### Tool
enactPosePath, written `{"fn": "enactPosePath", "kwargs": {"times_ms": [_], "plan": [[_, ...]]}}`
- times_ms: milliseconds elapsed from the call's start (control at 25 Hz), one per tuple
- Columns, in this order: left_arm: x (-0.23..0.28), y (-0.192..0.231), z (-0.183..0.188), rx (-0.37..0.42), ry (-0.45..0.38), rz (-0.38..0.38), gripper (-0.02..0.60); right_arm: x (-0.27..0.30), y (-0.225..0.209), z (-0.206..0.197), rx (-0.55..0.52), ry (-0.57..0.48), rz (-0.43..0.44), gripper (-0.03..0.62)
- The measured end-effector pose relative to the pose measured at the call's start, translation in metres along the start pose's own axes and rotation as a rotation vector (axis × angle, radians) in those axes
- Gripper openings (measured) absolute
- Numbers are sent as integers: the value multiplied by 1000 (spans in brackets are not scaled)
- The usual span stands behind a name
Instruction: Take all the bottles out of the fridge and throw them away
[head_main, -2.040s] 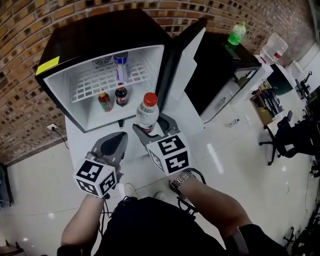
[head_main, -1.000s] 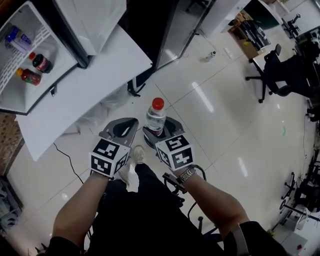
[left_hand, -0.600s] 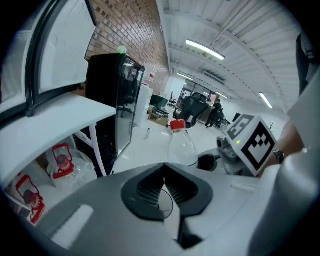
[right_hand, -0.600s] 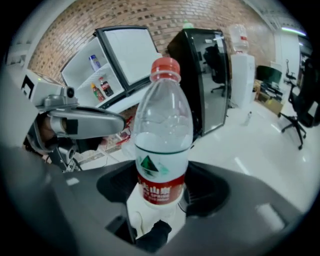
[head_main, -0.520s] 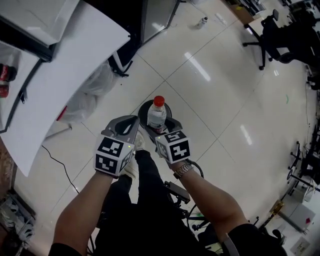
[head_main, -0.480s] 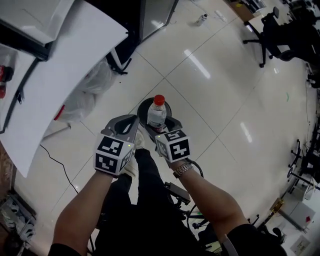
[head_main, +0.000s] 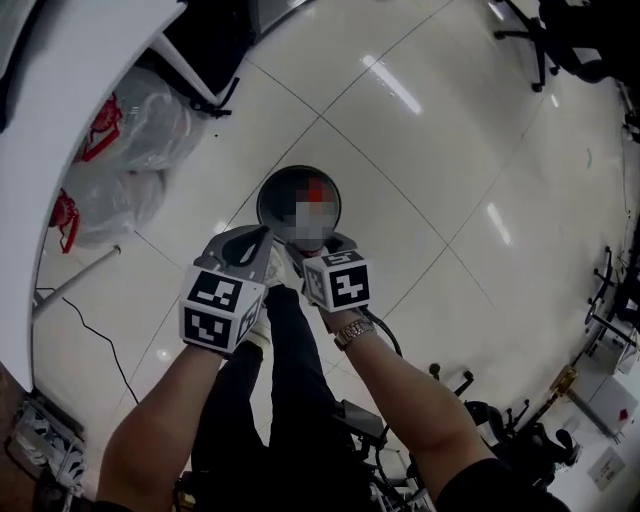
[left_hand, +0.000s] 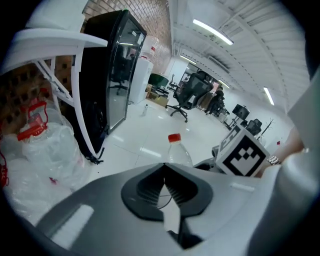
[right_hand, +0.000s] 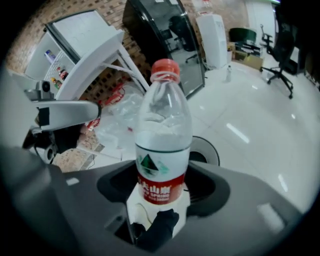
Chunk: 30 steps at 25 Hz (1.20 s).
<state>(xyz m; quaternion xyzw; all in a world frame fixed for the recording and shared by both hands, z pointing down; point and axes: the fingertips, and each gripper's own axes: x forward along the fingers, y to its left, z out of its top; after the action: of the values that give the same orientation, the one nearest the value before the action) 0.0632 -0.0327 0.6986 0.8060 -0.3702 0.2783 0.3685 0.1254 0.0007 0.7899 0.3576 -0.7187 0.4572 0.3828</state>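
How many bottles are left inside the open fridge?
3, all small in the right gripper view: a tall blue-and-white bottle on the upper shelf of the white-lined fridge, and two small dark bottles side by side below. Others may be hidden.

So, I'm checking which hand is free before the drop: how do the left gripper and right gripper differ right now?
The right gripper is shut on an upright, red-capped water bottle; the left gripper holds nothing. The right gripper's jaws stand wide round the bottle, while the left gripper's jaws are closed together. Both are side by side next to the round black bin on the floor.
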Motion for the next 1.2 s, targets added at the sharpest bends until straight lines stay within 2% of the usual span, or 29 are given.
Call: {"fn": "enactPosePath", "kwargs": {"times_ms": [280, 520, 680, 840, 1200], "plan": [[39, 11, -42, -35, 43, 5, 3, 57, -30, -29, 76, 51, -1, 289], [61, 13, -59, -43, 45, 1, 3, 93, -54, -37, 103, 63, -17, 292], [66, 18, -65, -51, 37, 12, 3, 111, -71, -31, 85, 6, -60, 302], [66, 24, -70, -51, 41, 20, 3, 120, -74, -36, 125, 19, -45, 305], [59, 28, -61, -55, 28, 31, 3, 110, -62, -31, 108, 14, -23, 304]]}}
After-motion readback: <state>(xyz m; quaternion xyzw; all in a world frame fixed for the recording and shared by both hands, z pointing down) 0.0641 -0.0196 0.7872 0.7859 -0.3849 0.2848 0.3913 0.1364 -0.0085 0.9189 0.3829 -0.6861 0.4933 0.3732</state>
